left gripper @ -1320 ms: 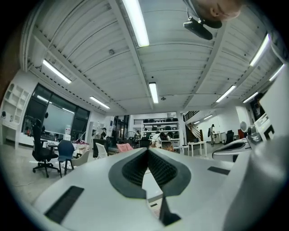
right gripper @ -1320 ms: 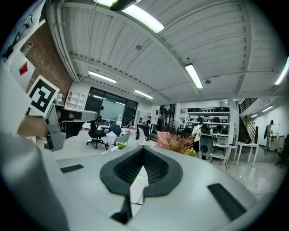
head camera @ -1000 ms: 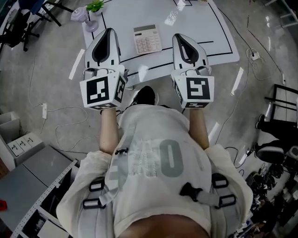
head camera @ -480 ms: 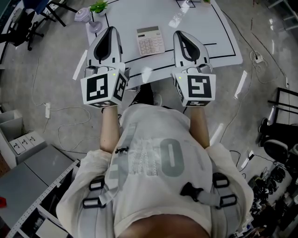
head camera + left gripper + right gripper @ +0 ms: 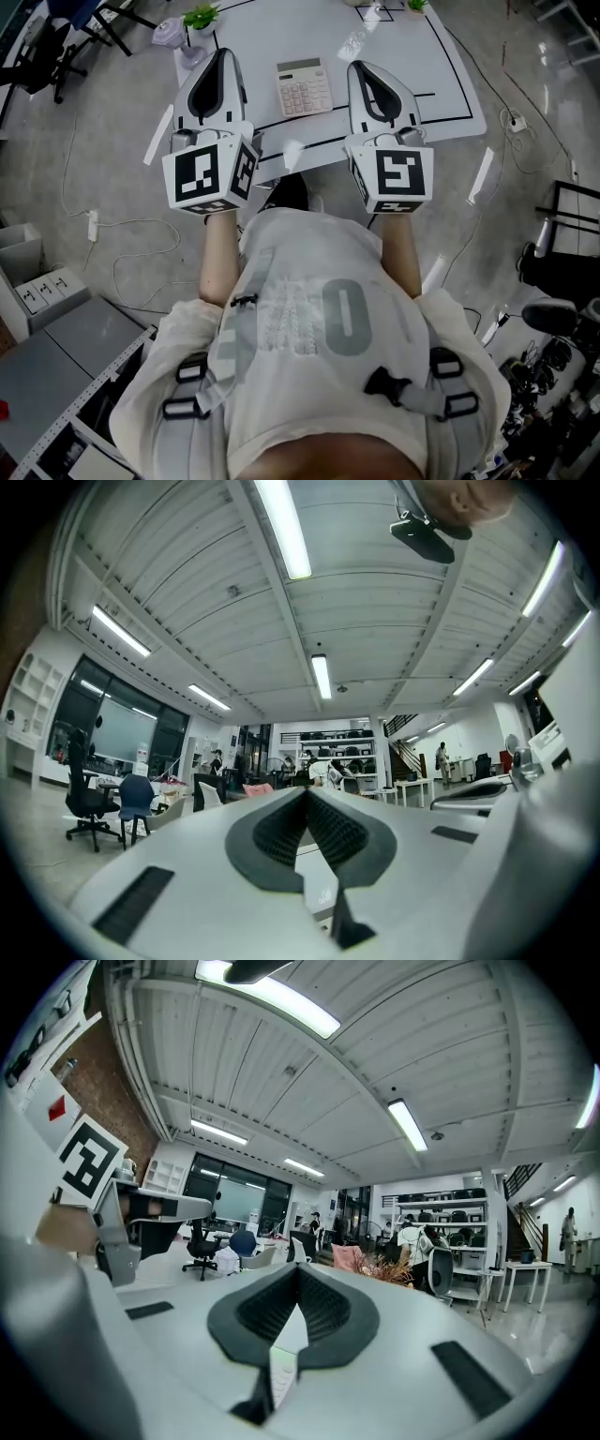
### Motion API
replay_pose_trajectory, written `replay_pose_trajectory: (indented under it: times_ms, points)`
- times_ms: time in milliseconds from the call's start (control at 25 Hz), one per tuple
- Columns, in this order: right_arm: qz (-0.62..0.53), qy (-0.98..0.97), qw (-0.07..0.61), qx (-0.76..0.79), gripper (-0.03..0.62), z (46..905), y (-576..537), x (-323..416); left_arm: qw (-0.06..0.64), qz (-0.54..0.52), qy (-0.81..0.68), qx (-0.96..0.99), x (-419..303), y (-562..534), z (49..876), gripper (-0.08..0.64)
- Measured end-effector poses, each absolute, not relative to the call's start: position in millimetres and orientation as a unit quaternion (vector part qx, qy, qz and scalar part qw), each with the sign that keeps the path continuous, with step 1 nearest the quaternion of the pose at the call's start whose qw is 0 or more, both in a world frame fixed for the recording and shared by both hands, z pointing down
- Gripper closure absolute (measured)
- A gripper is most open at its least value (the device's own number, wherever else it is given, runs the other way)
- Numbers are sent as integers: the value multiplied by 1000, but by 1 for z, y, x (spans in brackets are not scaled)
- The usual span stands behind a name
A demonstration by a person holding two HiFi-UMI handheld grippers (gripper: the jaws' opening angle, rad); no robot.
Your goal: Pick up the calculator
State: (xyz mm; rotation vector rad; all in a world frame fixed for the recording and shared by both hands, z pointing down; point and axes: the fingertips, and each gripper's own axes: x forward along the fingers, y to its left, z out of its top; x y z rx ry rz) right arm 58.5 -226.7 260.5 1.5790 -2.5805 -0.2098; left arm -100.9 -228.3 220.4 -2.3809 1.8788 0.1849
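Calculator (image 5: pixel 305 86) lies flat on the white table (image 5: pixel 394 37), keys up and display toward the far side. It sits in the near part of the top, a little back from the near edge and just beyond a black line (image 5: pixel 328 114) that runs along that edge.

The 2 grippers are held out level over the near edge, 1 on each side of the calculator and both apart from it. The left gripper (image 5: pixel 223 54) has its tip beside the calculator's left edge, and the right gripper (image 5: pixel 359 67) has its tip beside the right edge.

In the left gripper view the left gripper (image 5: pixel 307 794) has its 2 ribbed pads (image 5: pixel 342 832) pressed together at the tip with nothing between them. The right gripper view shows the same: the right gripper (image 5: pixel 298 1269) is clenched and empty, with only a sliver of table showing through the gap lower down.

Each marker cube faces the head camera, the left cube (image 5: pixel 211 173) and the right cube (image 5: pixel 398 181). A small potted plant (image 5: pixel 200 16) stands at the table's left edge, farther back than the calculator. Cables (image 5: pixel 122 253) trail over the grey floor on the left.
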Motion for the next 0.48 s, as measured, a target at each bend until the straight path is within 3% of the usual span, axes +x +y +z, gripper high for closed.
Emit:
replay_pose_trajectory:
  times_ms: [200, 320, 480]
  points:
    - [-65, -852, 56, 517, 588, 263, -229, 55, 63, 66, 576, -812, -89, -228, 211, 509]
    - [-61, -853, 55, 516, 588, 266, -231, 53, 40, 78, 546, -833, -80, -233, 212, 317]
    - [-59, -855, 58, 512, 588, 269, -235, 51, 11, 84, 531, -843, -77, -240, 217, 242]
